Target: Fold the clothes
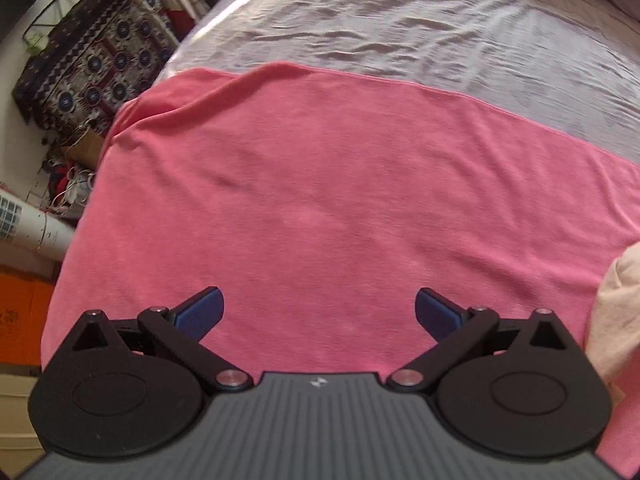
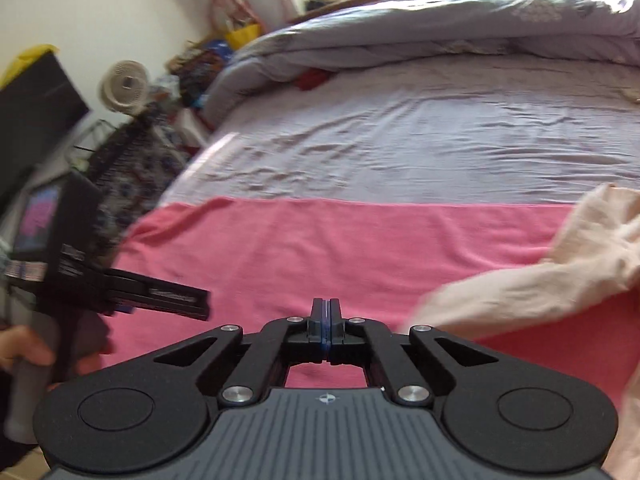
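Folding barely begun, judging by the layout: pink cloth (image 1: 320, 208) spread flat and fairly smooth across the near part of the bed (image 1: 420, 32), ahead of and beneath both sets of jaws, with its far edge running straight across the grey sheet. Cream garment (image 2: 532, 280) lying crumpled and unfolded, off to the right of the right jaws and overlapping the pink cloth; seen also at the right edge of the left wrist view. No neat fold visible on either piece, so nearly all of the work appears left to do. Unclear from these views whether the pink cloth is itself a piece to fold or only a surface to work on.

Left gripper (image 1: 320, 312) held low over the near part of the pink cloth, pointing forward across the bed, jaws spread wide with blue pads (image 1: 200, 312) facing each other and nothing between them. Not touching the fabric, as far as can be told.

Right gripper (image 2: 326, 320) also aimed forward over the pink cloth, jaws pressed together, blue pads meeting; no fabric seen pinched between the tips. Left of these jaws, the other gripper in side view, gripped by a bare hand (image 2: 24, 352) at the frame edge.

Heaped duvet (image 2: 400, 40) far beyond the jaws; household clutter (image 1: 96, 64) off the bed to the left.
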A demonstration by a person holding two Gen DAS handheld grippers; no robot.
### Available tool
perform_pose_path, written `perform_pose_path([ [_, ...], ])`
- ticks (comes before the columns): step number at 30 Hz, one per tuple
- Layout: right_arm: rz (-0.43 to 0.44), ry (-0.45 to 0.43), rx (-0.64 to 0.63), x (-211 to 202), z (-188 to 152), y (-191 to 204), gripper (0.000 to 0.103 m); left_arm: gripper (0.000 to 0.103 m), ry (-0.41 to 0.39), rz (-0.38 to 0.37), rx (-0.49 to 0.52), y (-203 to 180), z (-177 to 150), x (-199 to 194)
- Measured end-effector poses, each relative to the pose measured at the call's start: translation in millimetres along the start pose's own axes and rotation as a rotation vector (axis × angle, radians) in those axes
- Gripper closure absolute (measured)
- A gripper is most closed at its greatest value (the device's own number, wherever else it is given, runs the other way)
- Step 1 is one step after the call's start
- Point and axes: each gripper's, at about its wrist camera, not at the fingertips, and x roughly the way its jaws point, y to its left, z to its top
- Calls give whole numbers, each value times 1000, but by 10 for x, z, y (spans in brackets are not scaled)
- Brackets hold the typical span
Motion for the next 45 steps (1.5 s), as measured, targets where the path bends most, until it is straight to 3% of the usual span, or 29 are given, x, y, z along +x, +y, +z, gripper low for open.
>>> perform_pose_path([
  [2, 46, -4, -56, 95, 42, 333, 99, 1, 3, 23, -39, 398, 16, 25],
  [4, -34, -24, 14, 177, 59, 389, 92, 1, 14, 7, -53, 665, -11, 50],
  [6, -160, -33, 133, 214, -29, 165, 58, 1, 7, -29, -16, 738, -69, 66],
  [7, -217, -49, 205, 133, -112, -35, 49, 1, -7, -43, 25, 670, -113, 45],
  [8, -272, -66, 277, 43, -198, -242, 31, 1, -24, -60, 70, 550, -161, 10],
  [12, -498, -139, 539, -422, -503, -1062, 21, 1, -101, -196, 265, -312, -316, -190],
  [14, -712, -157, 479, -650, -576, -1354, 20, 1, -142, -253, 368, -902, -390, -301],
  [16, -967, -173, 278, -760, -633, -1573, 12, 1, -178, -282, 464, -1503, -452, -393],
  [17, -1052, -181, 168, -776, -661, -1667, 7, 1, -203, -288, 512, -1784, -501, -427],
  [20, -1079, -117, -116, -771, -794, -2094, 1, 1, -274, -231, 614, -2469, -658, -426],
  [22, -1001, -44, -122, -735, -798, -2387, 0, 1, -315, -174, 663, -2806, -714, -363],
  [24, -907, 6, -89, -742, -798, -2647, 1, 1, -317, -165, 694, -3044, -745, -287],
  [28, -811, -14, 48, -883, -931, -2854, 1, 1, -318, -240, 721, -3340, -737, -164],
  [32, -697, -9, 58, -764, -987, -2869, 1, 1, -304, -316, 791, -3589, -765, -27],
  [34, -682, 13, 6, -598, -1002, -2832, 1, 10, -256, -341, 791, -3658, -760, 60],
  [35, -688, 35, -21, -497, -1014, -2825, 9, 15, -245, -364, 781, -3660, -747, 77],
  [36, -692, 62, -34, -405, -1035, -2842, 36, 23, -245, -395, 766, -3641, -728, 75],
  [37, -673, 44, -26, -384, -1052, -2849, 41, 30, -242, -415, 759, -3630, -709, 68],
  [40, -682, 41, 41, -426, -968, -2836, 81, 61, -231, -434, 754, -3608, -655, 34],
  [41, -672, 38, 71, -470, -932, -2845, 97, 93, -232, -429, 744, -3590, -630, 31],
  [42, -659, 35, 105, -517, -896, -2856, 97, 100, -227, -431, 730, -3566, -592, 32],
  [45, -596, 34, 202, -647, -791, -2875, 98, 101, -216, -460, 673, -3467, -468, 1],
])
